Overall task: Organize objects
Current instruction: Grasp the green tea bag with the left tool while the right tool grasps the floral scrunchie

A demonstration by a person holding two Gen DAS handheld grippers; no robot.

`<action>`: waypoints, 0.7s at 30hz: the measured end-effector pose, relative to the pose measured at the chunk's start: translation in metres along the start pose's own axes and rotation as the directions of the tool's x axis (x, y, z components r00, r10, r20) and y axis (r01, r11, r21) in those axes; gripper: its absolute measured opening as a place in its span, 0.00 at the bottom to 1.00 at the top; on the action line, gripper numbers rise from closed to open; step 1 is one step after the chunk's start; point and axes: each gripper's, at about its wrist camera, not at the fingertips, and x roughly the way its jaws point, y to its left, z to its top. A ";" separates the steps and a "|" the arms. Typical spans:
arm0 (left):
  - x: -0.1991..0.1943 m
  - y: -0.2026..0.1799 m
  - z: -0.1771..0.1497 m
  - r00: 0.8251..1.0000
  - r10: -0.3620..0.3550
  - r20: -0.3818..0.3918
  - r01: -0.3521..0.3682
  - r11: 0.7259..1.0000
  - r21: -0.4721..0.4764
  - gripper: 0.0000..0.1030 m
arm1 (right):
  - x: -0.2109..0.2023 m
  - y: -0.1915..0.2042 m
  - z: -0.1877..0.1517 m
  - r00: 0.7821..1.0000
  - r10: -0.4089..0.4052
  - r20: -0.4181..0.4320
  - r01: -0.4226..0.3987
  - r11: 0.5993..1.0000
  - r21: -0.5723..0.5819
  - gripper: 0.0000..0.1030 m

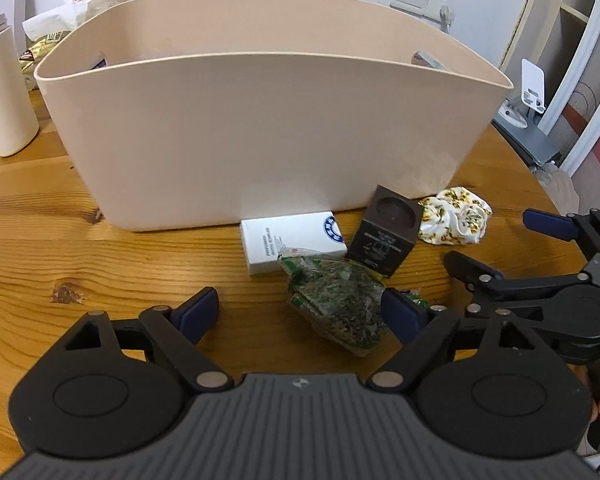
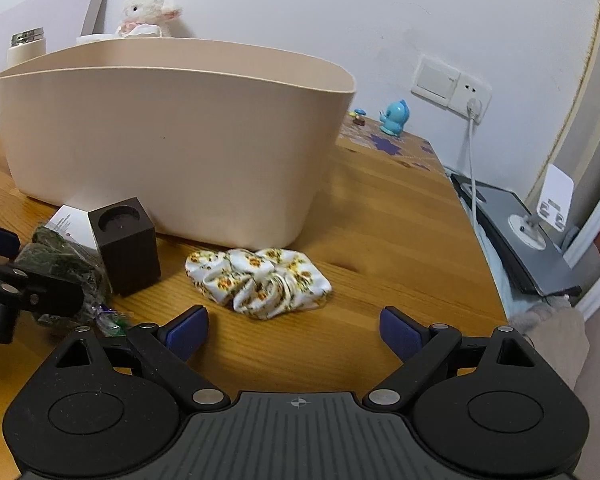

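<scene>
Four loose items lay on the wooden counter [image 1: 100, 264] against the front wall of the beige bin [image 1: 260, 120]: white box [image 1: 284, 240], dark cube-shaped box [image 1: 384, 236], clear packet of green dried leaves [image 1: 336, 300], floral scrunchie [image 2: 256, 280]. None seen inside the bin yet.

Left gripper [image 1: 300, 312] low over the counter, fingers [image 1: 200, 308] spread wide, packet lying between them toward the right finger and possibly touching it. Right gripper [image 2: 294, 330] likewise spread wide, scrunchie just ahead of the gap, not yet between the fingers.

Judged step: pick-up of packet (left), scrunchie (right), then drop over the bin rim. For the packet: centre the fingers on its thick middle, since crinkly film would likely slip or tear at an edge. For the scrunchie: push further forward and low before closing, so that several folds are caught. Lift well clear of the tall wall.

Bin interior hidden by the near wall in both views. Print on both boxes unreadable. Small green-and-purple wrapper [image 2: 112, 320] beside the packet partly covered; separate item or packet corner, could not tell.
</scene>
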 end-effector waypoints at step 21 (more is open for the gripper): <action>-0.010 0.016 -0.001 0.996 -0.089 0.004 0.089 0.995 -0.036 0.32 | -0.005 0.007 0.008 0.997 0.073 0.002 -0.073 0.997 0.018 0.14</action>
